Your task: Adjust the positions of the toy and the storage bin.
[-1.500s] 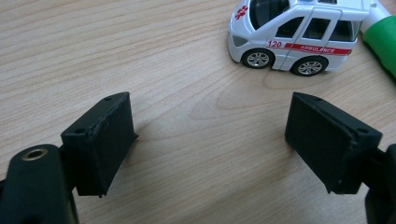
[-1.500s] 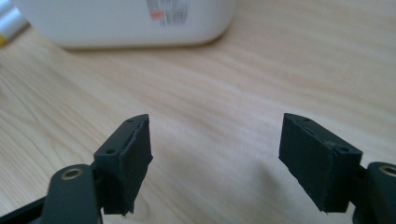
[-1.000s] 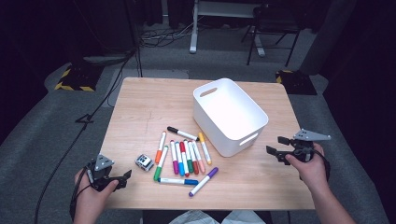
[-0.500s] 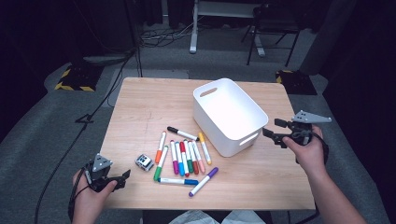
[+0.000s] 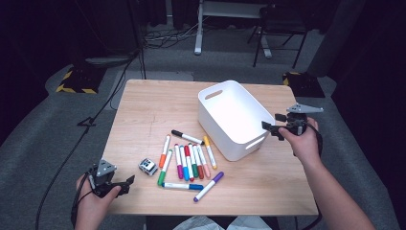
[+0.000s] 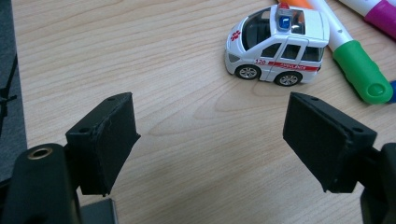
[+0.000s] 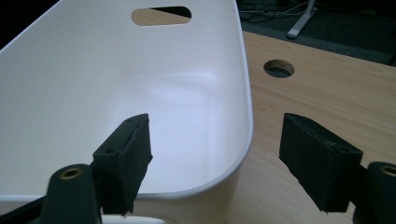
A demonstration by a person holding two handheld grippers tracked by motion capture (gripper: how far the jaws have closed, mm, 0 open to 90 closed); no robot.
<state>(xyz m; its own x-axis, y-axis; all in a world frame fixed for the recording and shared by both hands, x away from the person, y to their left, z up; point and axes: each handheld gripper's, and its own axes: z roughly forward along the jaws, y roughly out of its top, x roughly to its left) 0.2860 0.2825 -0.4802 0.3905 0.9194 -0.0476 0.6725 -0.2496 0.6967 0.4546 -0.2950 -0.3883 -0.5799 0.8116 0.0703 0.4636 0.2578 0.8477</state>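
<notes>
White plastic forms the bin (image 5: pixel 234 119), which sits on the wooden table (image 5: pixel 143 108) at roughly 2 o'clock from the table centre, empty as the right gripper view shows it. The right gripper (image 5: pixel 271 126) is held at the bin's near right corner, at 3 o'clock from the bin. Its jaws stand apart and straddle the corner of the rim: one jaw over the inside, the other outside over bare wood. Neither jaw appears to touch the rim.

The left gripper (image 5: pixel 125 183) rests low at the table's 7 o'clock corner, jaws apart and holding nothing. In the left gripper view, the toy ambulance (image 6: pixel 276 45) stands ahead of the jaws at about 1 o'clock, apart from them, with a green-capped marker (image 6: pixel 359 67) just beside it. The row of markers (image 5: pixel 189 162) lies near the table centre, at 8 o'clock from the bin.

Step in hand, as judged: the right gripper is lining up a grasp on the bin rim, probably to steady or reposition the bin before loading.

Next move, as judged: lower the right gripper until the rim sits between the pads, then close on the wall. The left gripper must advance toward 1 o'clock to reach the toy ambulance or a marker.
</notes>
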